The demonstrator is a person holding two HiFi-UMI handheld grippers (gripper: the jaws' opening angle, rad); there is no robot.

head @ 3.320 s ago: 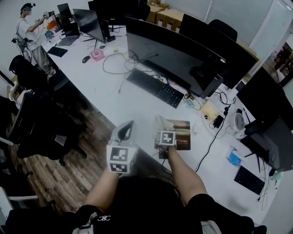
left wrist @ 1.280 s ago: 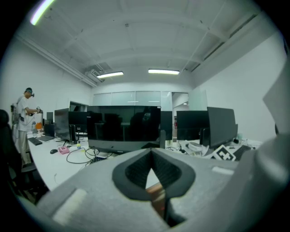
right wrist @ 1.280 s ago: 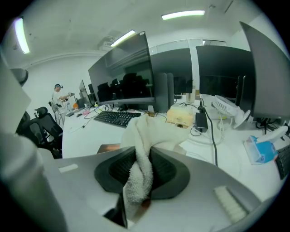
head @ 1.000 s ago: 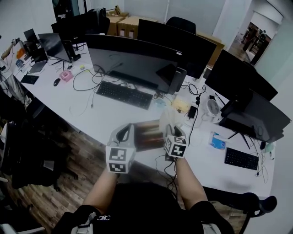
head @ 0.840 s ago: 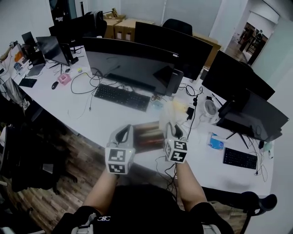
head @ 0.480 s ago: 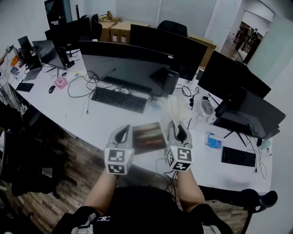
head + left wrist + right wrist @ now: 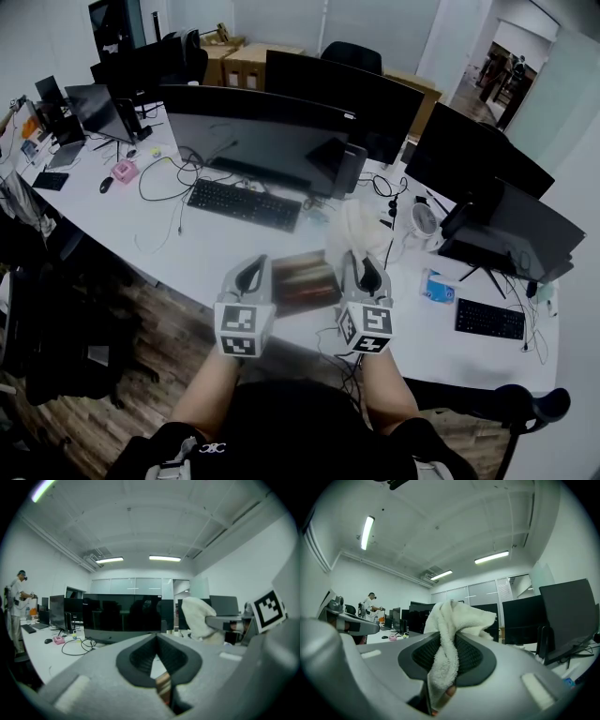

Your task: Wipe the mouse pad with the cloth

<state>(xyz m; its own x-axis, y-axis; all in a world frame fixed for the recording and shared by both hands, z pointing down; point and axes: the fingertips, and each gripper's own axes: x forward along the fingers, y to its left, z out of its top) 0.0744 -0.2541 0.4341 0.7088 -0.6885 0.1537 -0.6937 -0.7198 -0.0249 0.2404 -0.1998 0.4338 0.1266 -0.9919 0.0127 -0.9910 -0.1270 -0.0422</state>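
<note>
Mouse pad point(image 7: 302, 281) sits nearer you than the keyboard point(image 7: 244, 203), thin and likely floppy, its edge pinched in your closed left tool point(image 7: 254, 274). Cloth point(image 7: 352, 228), soft and light, is bunched right of that keyboard, clamped in your right tool point(image 7: 362, 270).

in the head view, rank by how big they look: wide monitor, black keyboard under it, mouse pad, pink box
1. wide monitor
2. black keyboard and mouse pad: alike in area, and the pad is nearer the camera, so unranked
3. pink box
</note>
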